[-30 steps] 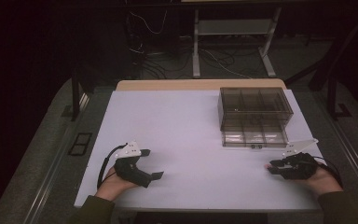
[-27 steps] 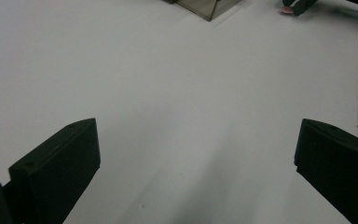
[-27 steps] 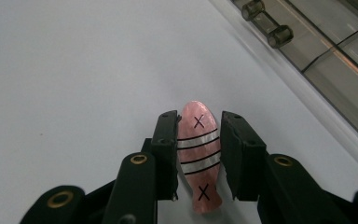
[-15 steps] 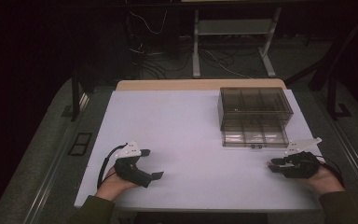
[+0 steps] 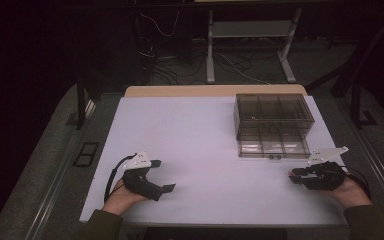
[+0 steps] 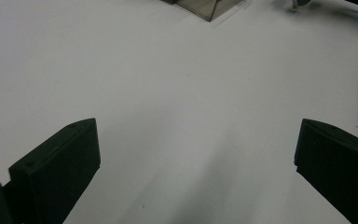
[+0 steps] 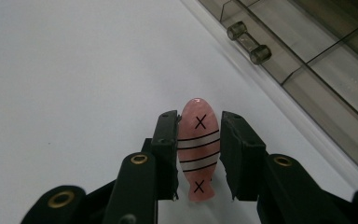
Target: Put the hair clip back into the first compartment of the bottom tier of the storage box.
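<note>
Pink fish piece [image 7: 198, 151], clamped between right gripper [image 7: 198, 154] jaws, beside drawer box [image 5: 272, 122]. Left gripper [image 6: 191, 163] wide open, holding nothing.

room dim — dark floor [image 5: 40, 165]; cables [image 5: 240, 65] by grey stand [image 5: 250, 35]; white table [image 5: 195, 130] — tan far edge

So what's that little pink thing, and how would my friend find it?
Start at the smoky clear drawer box on the white table. Just in front of it, near the table's right edge, the right gripper is shut on a small pink fish-shaped piece. It has white bands, black lines and two black X marks, and is the only pink thing there.
</note>
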A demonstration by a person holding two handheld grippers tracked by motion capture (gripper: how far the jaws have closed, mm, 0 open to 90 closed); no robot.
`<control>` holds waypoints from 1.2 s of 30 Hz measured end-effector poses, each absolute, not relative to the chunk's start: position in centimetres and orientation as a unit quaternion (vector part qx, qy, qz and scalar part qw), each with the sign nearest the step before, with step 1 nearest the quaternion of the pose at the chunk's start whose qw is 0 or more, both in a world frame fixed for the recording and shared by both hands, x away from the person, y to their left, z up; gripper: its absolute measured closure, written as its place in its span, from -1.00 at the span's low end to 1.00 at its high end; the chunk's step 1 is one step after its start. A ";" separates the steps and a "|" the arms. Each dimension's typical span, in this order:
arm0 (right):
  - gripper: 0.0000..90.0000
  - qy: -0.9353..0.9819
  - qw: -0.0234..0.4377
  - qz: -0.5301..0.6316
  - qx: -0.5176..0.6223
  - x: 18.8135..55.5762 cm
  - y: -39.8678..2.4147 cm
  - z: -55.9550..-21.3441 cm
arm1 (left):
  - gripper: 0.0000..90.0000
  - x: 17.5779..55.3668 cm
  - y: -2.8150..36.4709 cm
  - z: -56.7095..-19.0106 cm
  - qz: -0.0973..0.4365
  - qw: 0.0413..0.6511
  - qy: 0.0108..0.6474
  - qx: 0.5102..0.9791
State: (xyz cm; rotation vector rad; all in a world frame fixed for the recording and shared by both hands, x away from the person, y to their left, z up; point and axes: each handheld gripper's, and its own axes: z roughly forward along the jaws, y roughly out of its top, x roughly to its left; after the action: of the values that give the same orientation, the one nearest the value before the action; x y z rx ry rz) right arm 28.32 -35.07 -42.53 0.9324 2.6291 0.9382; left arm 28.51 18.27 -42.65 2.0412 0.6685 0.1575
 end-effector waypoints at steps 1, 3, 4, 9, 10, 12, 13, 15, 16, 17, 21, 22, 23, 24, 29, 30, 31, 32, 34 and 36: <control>0.48 0.889 0.101 0.318 0.314 28.3 -35.1 -42.4 | -1.00 28.5 18.3 -42.7 0.064 0.474 0.273 0.834; 0.48 0.887 0.101 0.322 0.316 28.3 -35.1 -42.2 | -1.00 28.5 18.3 -42.7 0.065 0.474 0.273 0.835; 0.48 0.886 0.103 0.322 0.316 28.3 -35.2 -42.1 | -1.00 28.5 18.3 -42.7 0.065 0.474 0.273 0.835; 0.48 0.882 0.106 0.328 0.320 28.4 -35.1 -41.8 | -1.00 28.5 18.3 -42.7 0.066 0.473 0.273 0.835; 0.48 0.881 0.106 0.329 0.322 28.4 -35.2 -41.7 | -1.00 28.5 18.3 -42.7 0.066 0.473 0.273 0.835; 0.48 0.879 0.104 0.332 0.327 28.5 -35.2 -41.5 | -1.00 28.6 18.3 -42.7 0.067 0.473 0.272 0.836; 0.48 0.879 0.102 0.332 0.327 28.6 -35.2 -41.5 | -1.00 28.6 18.3 -42.7 0.067 0.473 0.272 0.836; 0.48 0.876 0.099 0.335 0.332 28.7 -35.2 -41.3 | -1.00 28.6 18.3 -42.7 0.069 0.470 0.268 0.838; 0.48 0.876 0.099 0.335 0.332 28.7 -35.2 -41.3 | -1.00 28.6 18.3 -42.8 0.068 0.471 0.268 0.837; 0.48 0.875 0.097 0.336 0.336 28.8 -35.1 -41.2 | -1.00 28.6 18.2 -42.9 0.068 0.471 0.269 0.837; 0.48 0.873 0.096 0.338 0.339 29.0 -35.1 -41.1 | -1.00 28.8 18.1 -43.0 0.069 0.471 0.264 0.839; 0.48 0.871 0.095 0.341 0.341 29.0 -35.1 -41.1 | -1.00 28.8 18.1 -43.0 0.070 0.471 0.264 0.839; 0.48 0.870 0.095 0.344 0.341 29.1 -35.1 -41.0 | -1.00 28.8 18.1 -43.1 0.070 0.471 0.264 0.839; 0.48 0.867 0.094 0.349 0.342 29.2 -35.1 -40.9 | -1.00 28.8 18.1 -43.1 0.068 0.471 0.265 0.839; 0.48 0.862 0.095 0.355 0.349 29.5 -35.0 -40.6 | -1.00 28.8 18.1 -43.1 0.068 0.471 0.263 0.839; 0.48 0.862 0.095 0.355 0.349 29.5 -35.0 -40.6 | -1.00 28.8 18.0 -43.1 0.068 0.471 0.262 0.840; 0.48 0.861 0.094 0.357 0.351 29.6 -35.0 -40.6 | -1.00 28.8 18.0 -43.1 0.068 0.471 0.262 0.839; 0.48 0.859 0.094 0.358 0.352 29.6 -35.0 -40.5 | -1.00 28.8 18.0 -43.1 0.068 0.472 0.262 0.839; 0.48 0.858 0.096 0.361 0.353 29.8 -35.0 -40.5 | -1.00 28.8 18.0 -43.1 0.068 0.473 0.263 0.838; 0.48 0.857 0.095 0.361 0.356 29.9 -34.9 -40.3 | -1.00 28.8 18.0 -43.1 0.068 0.474 0.264 0.837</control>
State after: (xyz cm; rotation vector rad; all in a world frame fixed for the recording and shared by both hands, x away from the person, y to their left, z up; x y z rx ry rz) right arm 29.92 -34.88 -40.26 1.0545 2.5397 1.0716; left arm 28.77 18.04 -43.09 2.0485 0.6455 0.1658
